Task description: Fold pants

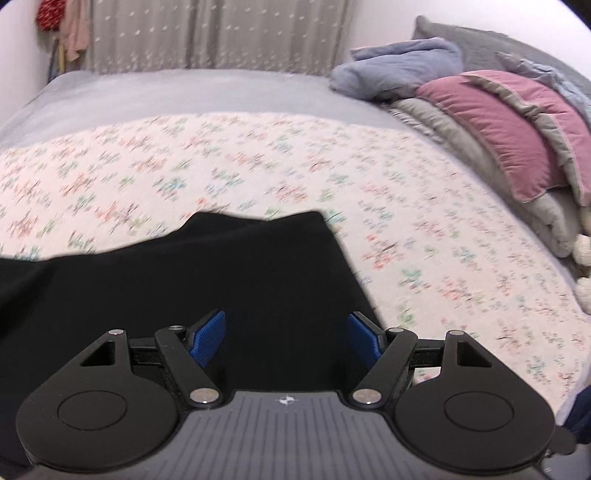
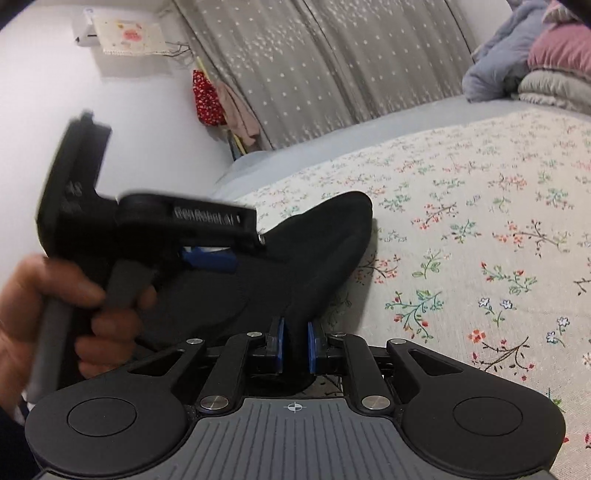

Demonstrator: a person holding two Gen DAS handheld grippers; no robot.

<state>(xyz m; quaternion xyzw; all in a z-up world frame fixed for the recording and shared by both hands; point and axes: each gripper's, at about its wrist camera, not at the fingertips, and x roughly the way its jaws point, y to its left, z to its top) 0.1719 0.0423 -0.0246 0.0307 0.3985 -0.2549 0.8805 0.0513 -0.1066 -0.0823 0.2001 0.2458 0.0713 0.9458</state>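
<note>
Black pants (image 1: 221, 277) lie on the floral bedspread (image 1: 258, 155). In the left wrist view my left gripper (image 1: 286, 325) hovers over the dark cloth, its blue pads (image 1: 208, 332) wide apart and nothing between them. My right gripper (image 2: 294, 332) is shut on a raised fold of the pants (image 2: 325, 251), the blue pads pinching the cloth from both sides. The right wrist view also shows the left gripper (image 2: 221, 251) from the side, blurred, held by a hand (image 2: 44, 295) just above the pants.
A pile of pillows and quilts (image 1: 509, 140) with a blue blanket (image 1: 399, 70) fills the bed's right end. Grey curtains (image 1: 221, 33) hang behind the bed, and clothes (image 2: 210, 96) hang at the wall corner. Floral bedspread (image 2: 480, 221) stretches to the right of the pants.
</note>
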